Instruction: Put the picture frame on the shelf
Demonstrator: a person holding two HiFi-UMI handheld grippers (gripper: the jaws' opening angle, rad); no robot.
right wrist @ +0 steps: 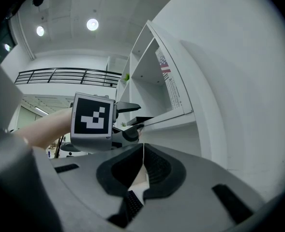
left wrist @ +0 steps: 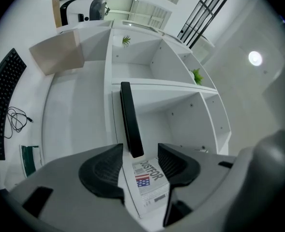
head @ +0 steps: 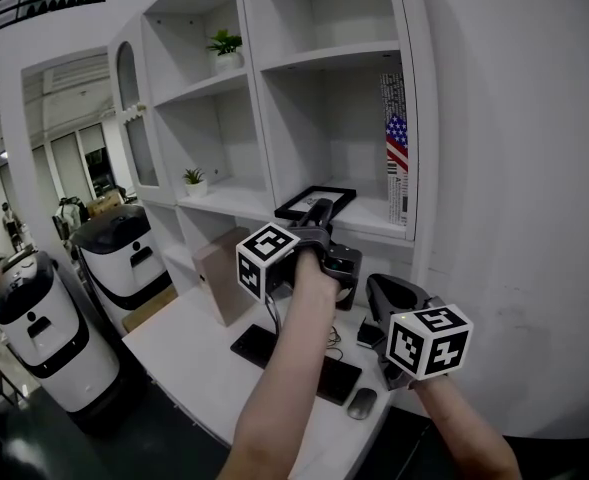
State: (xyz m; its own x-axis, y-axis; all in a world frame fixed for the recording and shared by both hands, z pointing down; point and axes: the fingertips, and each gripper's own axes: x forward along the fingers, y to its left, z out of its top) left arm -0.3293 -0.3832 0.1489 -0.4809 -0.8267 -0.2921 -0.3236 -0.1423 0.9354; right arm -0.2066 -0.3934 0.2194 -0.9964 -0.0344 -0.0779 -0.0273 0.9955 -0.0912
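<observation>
left gripper (left wrist: 140, 164): grey moulded shell, two black jaws with ribbed pads
right gripper (right wrist: 142, 166): same grey shell, same black ribbed jaws
marker cubes (head: 267, 260): white, black square patterns on each face, one on each gripper
forearms (head: 294, 368): bare as far as they show

White wooden shelf (head: 372, 218) carried a black rectangular picture frame (head: 314, 196) lying flat, beside an upright white flag-printed box (head: 396, 148).

The left tongs (left wrist: 140, 151) stand apart — the black picture frame (left wrist: 129, 120), lying on the white shelf (left wrist: 176, 117), ends between their tips.
</observation>
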